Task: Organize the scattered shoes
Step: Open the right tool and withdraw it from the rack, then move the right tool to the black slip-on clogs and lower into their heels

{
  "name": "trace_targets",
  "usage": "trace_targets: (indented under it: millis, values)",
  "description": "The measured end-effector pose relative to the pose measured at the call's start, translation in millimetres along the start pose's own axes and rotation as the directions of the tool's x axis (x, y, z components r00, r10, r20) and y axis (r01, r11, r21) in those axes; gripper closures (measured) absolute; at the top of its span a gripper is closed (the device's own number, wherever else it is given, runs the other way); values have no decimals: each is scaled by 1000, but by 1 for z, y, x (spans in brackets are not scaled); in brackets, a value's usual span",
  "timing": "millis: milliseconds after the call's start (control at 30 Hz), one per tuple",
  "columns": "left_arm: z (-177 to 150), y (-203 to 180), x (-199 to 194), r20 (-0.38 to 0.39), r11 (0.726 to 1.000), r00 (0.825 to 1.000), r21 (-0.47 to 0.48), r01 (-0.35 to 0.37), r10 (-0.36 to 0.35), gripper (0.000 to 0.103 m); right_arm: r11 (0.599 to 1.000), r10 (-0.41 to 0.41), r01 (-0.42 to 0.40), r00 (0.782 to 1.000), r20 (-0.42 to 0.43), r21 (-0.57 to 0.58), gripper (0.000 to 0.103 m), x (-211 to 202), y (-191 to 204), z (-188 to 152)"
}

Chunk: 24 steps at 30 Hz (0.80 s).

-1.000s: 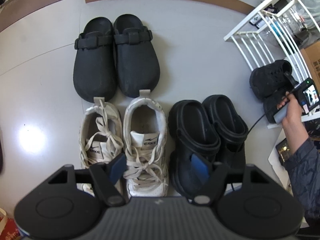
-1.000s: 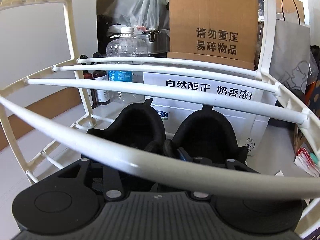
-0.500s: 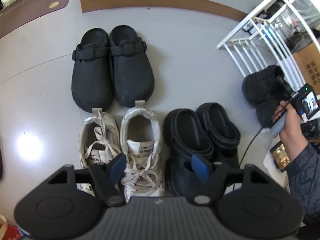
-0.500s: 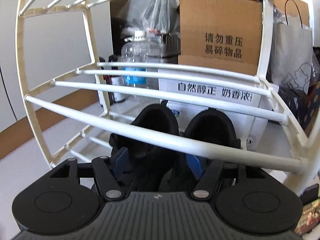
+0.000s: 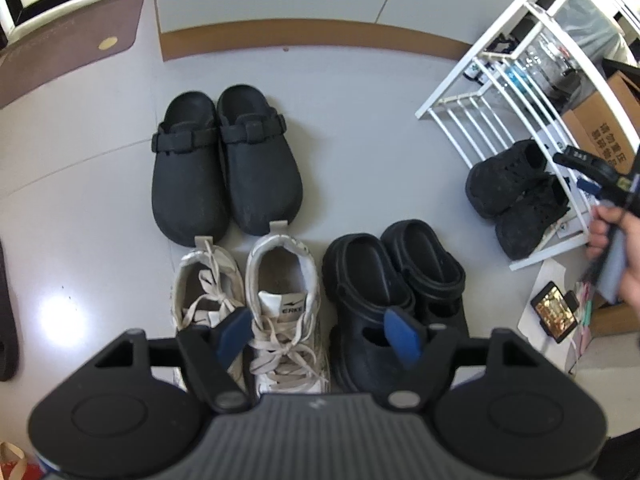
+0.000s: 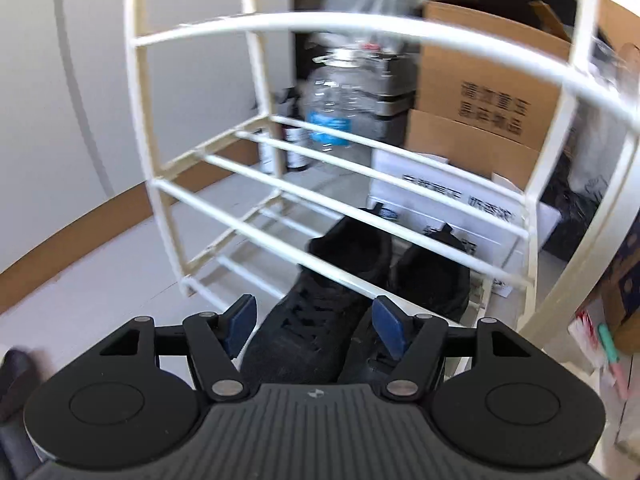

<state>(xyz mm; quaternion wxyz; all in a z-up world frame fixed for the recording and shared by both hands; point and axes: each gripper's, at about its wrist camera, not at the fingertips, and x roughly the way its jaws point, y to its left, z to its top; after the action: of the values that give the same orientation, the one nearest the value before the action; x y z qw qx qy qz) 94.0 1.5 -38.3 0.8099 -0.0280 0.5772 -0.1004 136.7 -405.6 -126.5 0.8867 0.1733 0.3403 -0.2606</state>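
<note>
On the grey floor in the left wrist view lie a pair of black clogs (image 5: 224,164), a pair of white sneakers (image 5: 256,304) and a pair of black sandals (image 5: 392,280). My left gripper (image 5: 318,336) hovers open above the sneakers and sandals, holding nothing. A pair of black sneakers (image 5: 516,196) sits on the bottom tier of the white shoe rack (image 5: 480,120). In the right wrist view my right gripper (image 6: 316,326) is open just above and behind those black sneakers (image 6: 320,320), outside the rack (image 6: 280,192). A hand (image 5: 616,240) holds the right gripper.
Behind the rack stand cardboard boxes (image 6: 492,100), a large water bottle (image 6: 340,108) and small dark bottles (image 6: 294,136). A phone (image 5: 554,316) lies on paper right of the sandals. A brown mat (image 5: 68,56) is at the far left, and a wall with brown skirting (image 5: 304,38) runs behind.
The right gripper has opened and pulled back and up out of the rack, leaving the black sneakers on the bottom tier. The left gripper has risen, so the floor shoes look smaller.
</note>
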Motion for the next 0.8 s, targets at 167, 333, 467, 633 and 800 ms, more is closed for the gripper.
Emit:
trace_targets:
  millis: [167,333,467,633,800]
  values:
    - [-4,-5,-10,18,1000,1000,13,15,-15,24,982,79,-81,997,-17,-171,33,-54,18,11]
    - [-12,-8,-18,31,1000,999,27,12,-13,23,972,159,-162,987,-29,-173,33,-106,26,13]
    - [-17,-5,-23,43,1000,999,23,17,-18,23,965,177,-182,983,-42,-191,33,-130,26,-5]
    - [-24,-2,-30,55,1000,998,14,24,-25,23,949,196,-208,978,-75,-238,33,-152,31,-38]
    - [-28,-1,-35,51,999,998,8,45,-46,23,921,212,-232,973,-96,-314,33,-156,44,-75]
